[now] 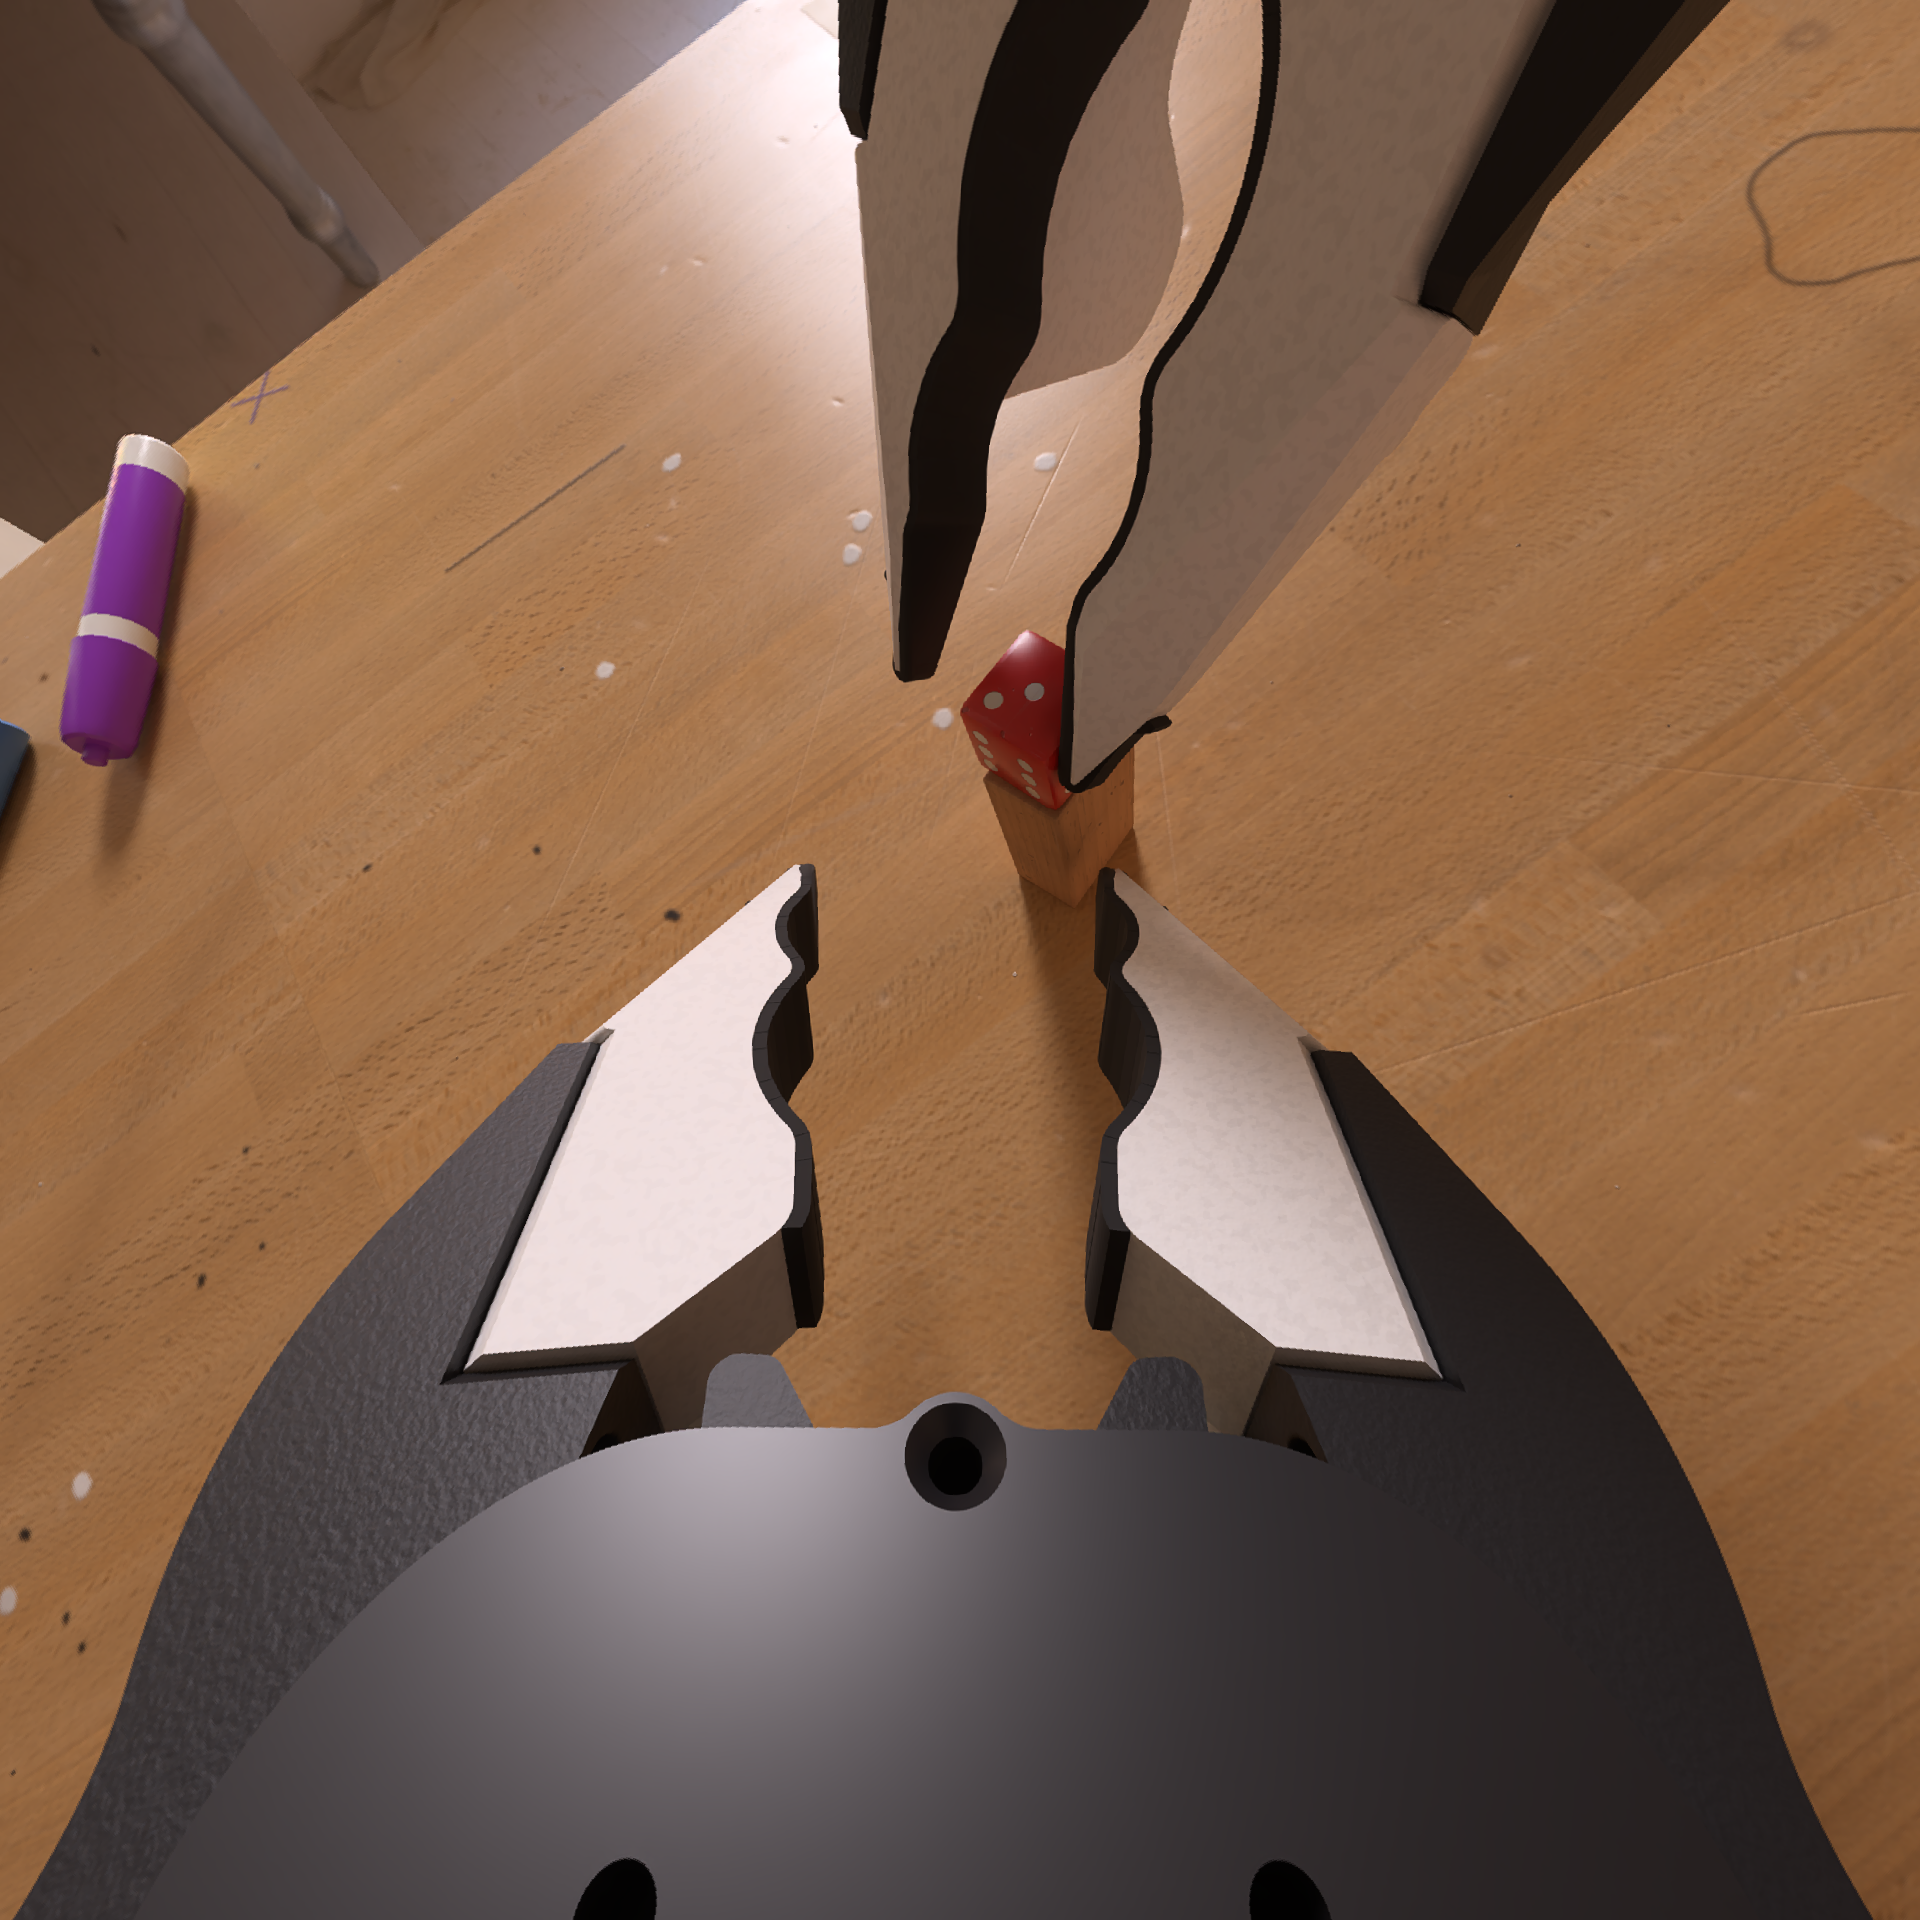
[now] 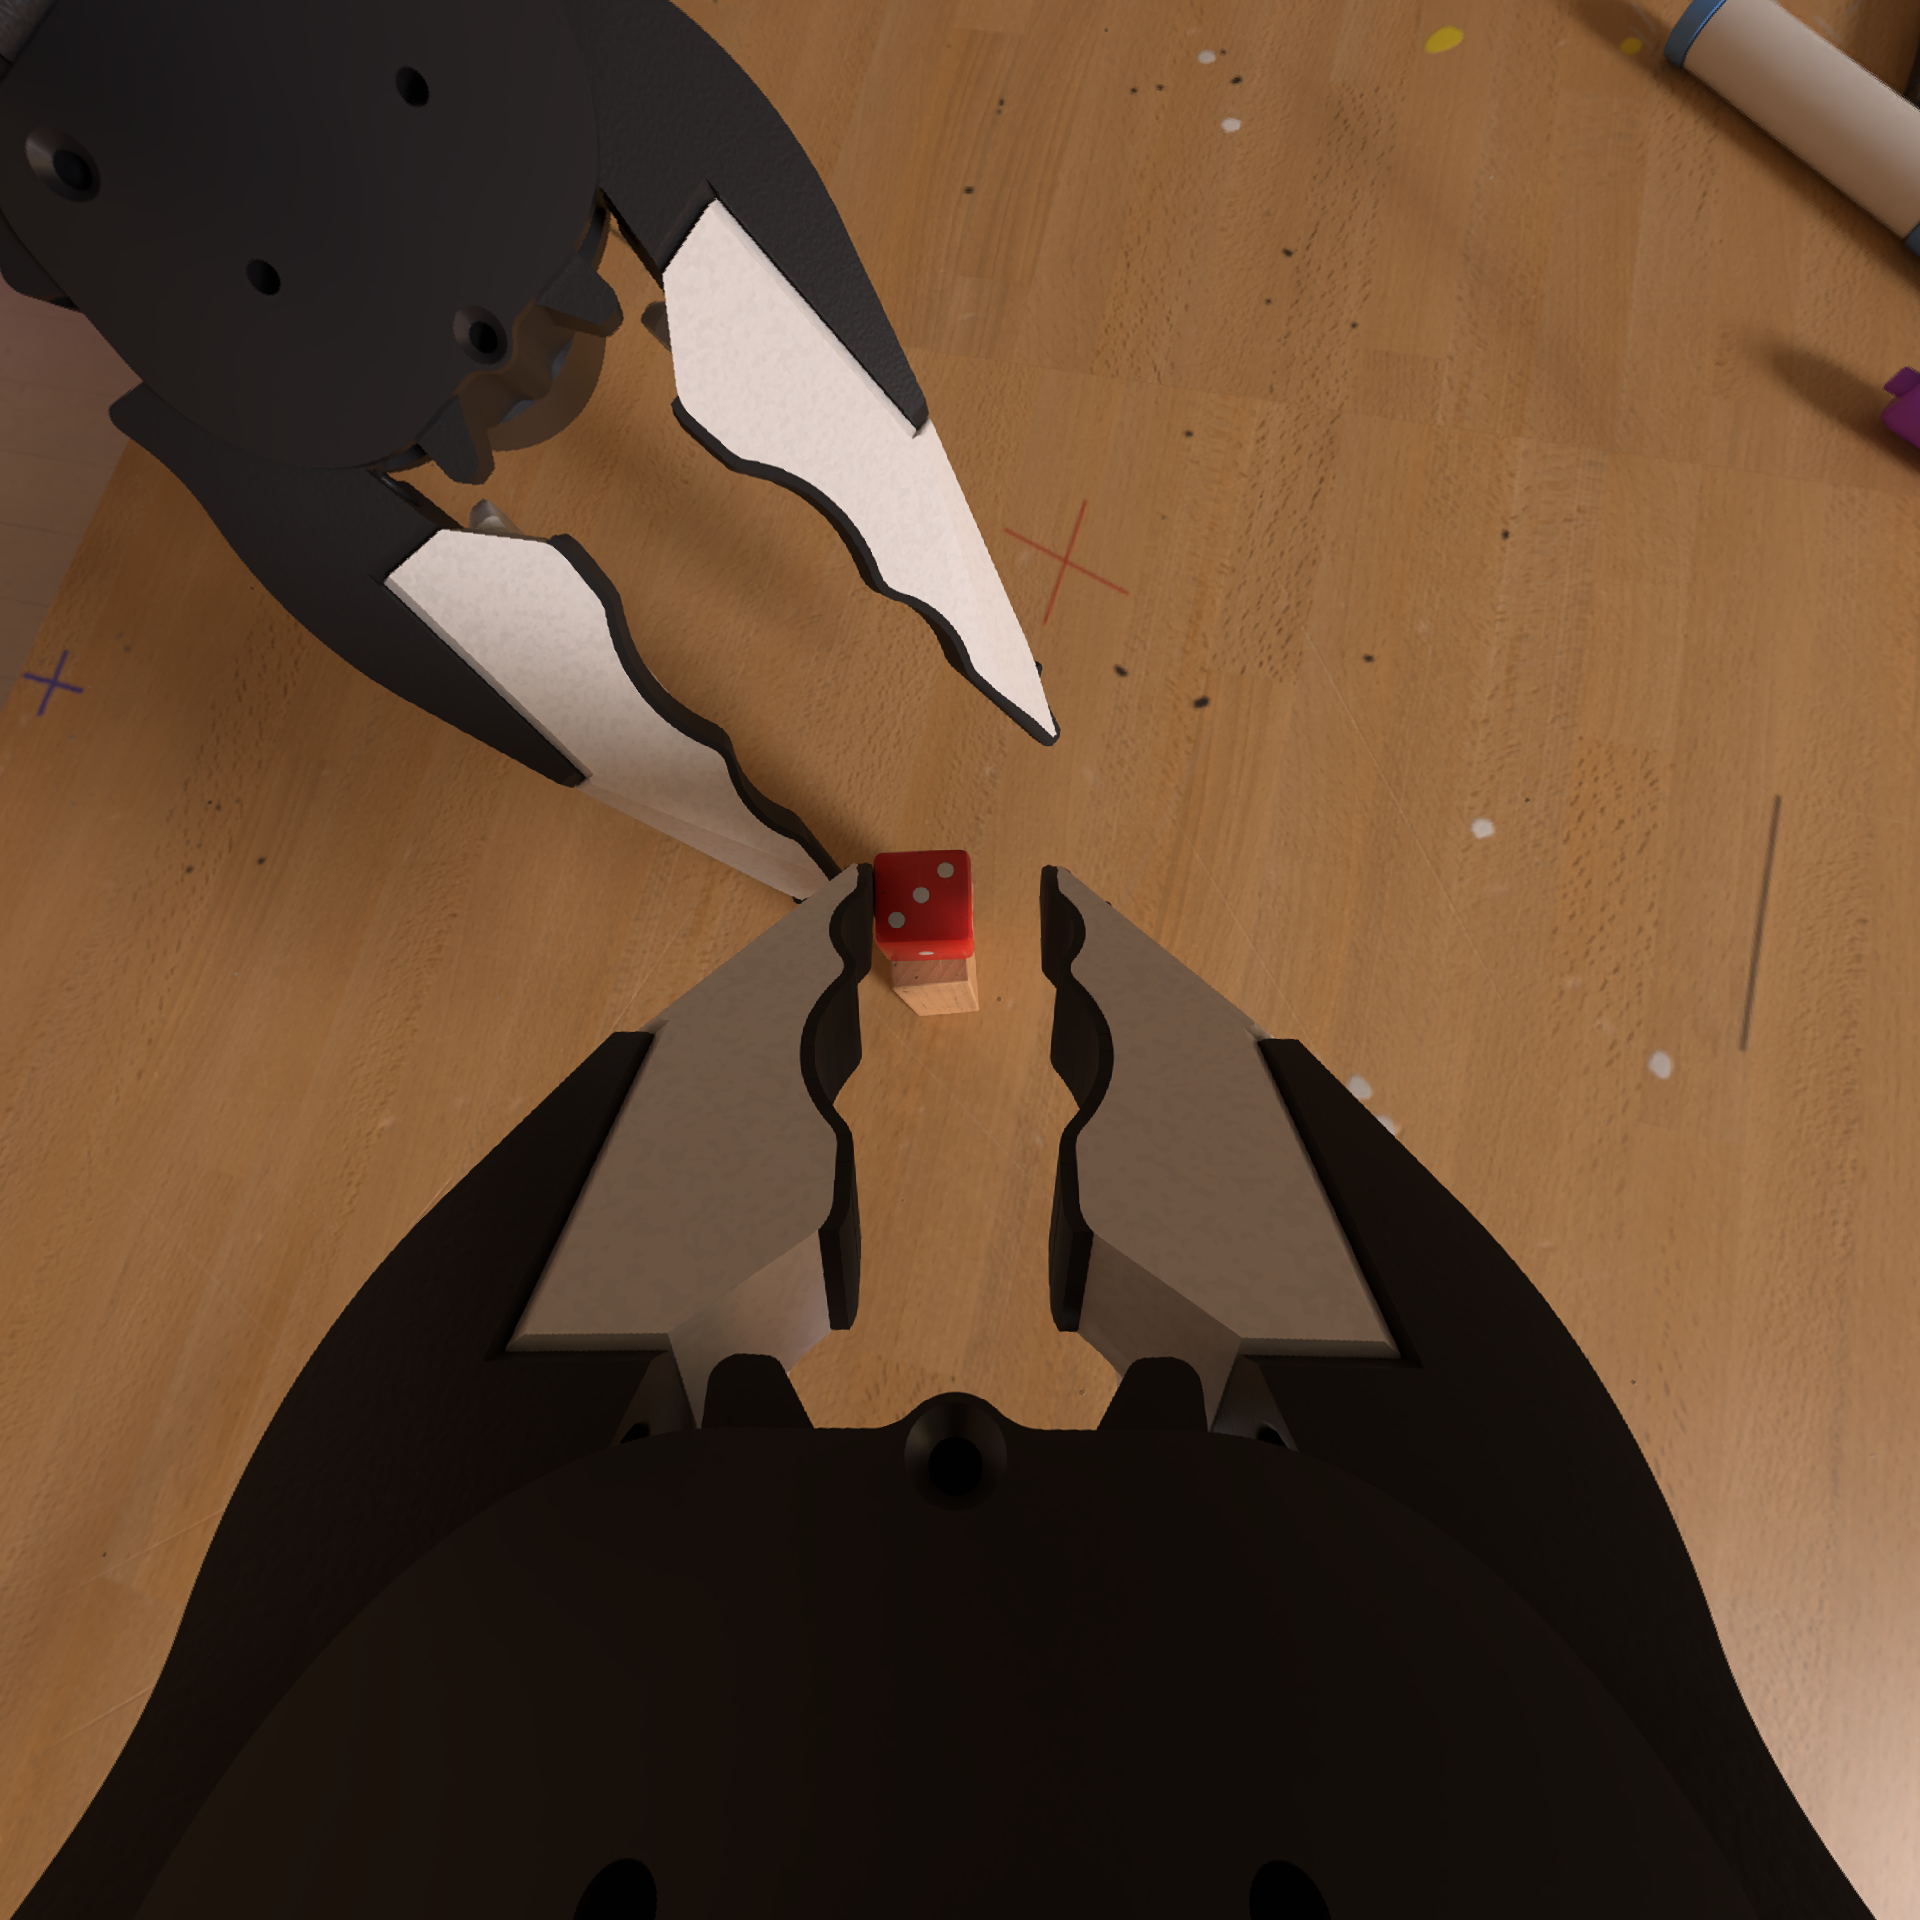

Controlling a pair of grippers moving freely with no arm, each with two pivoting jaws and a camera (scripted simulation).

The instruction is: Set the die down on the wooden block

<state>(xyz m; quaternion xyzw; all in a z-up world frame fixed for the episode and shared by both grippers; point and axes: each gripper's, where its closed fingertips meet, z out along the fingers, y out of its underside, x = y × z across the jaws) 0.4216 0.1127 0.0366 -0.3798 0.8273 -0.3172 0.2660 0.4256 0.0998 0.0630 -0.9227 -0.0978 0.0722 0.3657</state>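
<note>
**Die sits atop block as both claws stand open**

Die (image 2: pixel 923 902), red with white pips, rests on the wooden block (image 2: pixel 937 985) near the middle of the table (image 2: pixel 1455 1351), slightly skewed so that one corner appears to overhang the block's edge in the left wrist view. The right claw (image 2: pixel 954 883) is spread open around it, one finger (image 2: pixel 847 914) touching or just beside the die's side and the other well clear, which suggests a release rather than a grip. The left claw (image 1: pixel 954 883) is also open and empty, its tips just short of the block (image 1: pixel 1062 842), seemingly placed to steady the small, narrow block if it wobbles. Judged from this, the placing looks all but done; what remains is for the right claw to lift straight away without nudging the die off its perch. A purple marker (image 1: pixel 123 597) lies toward the table's left edge in the left wrist view, and a pale tube (image 2: pixel 1803 109) lies at the top right corner of the right wrist view, both well apart from the work.
</note>
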